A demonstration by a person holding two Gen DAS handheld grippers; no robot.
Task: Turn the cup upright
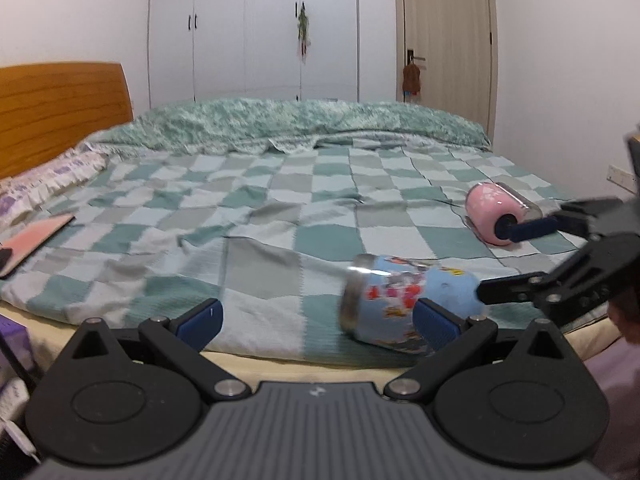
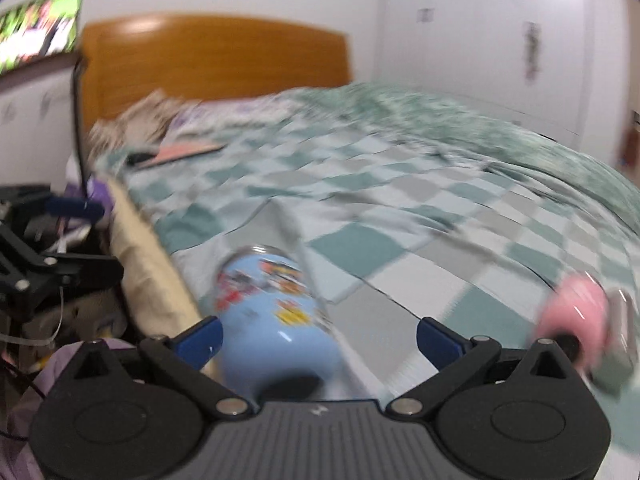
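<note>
A light blue cup (image 1: 404,300) with cartoon prints lies on its side near the front edge of the bed, its metal rim pointing left. It also shows in the right wrist view (image 2: 272,312), lying between my open right fingers. A pink cup (image 1: 494,212) lies on its side further right; it shows blurred in the right wrist view (image 2: 572,312). My left gripper (image 1: 320,320) is open and empty at the bed's edge, its right finger (image 1: 436,322) in front of the blue cup. My right gripper (image 2: 320,340) is open, and in the left wrist view (image 1: 512,260) it reaches in from the right.
The bed carries a green checked blanket (image 1: 280,208), with a folded quilt (image 1: 320,120) at the far side and a wooden headboard (image 1: 60,112) at left. A pink book (image 1: 36,240) and pillows (image 1: 48,180) lie at left. A wardrobe (image 1: 252,28) and door (image 1: 448,32) stand behind.
</note>
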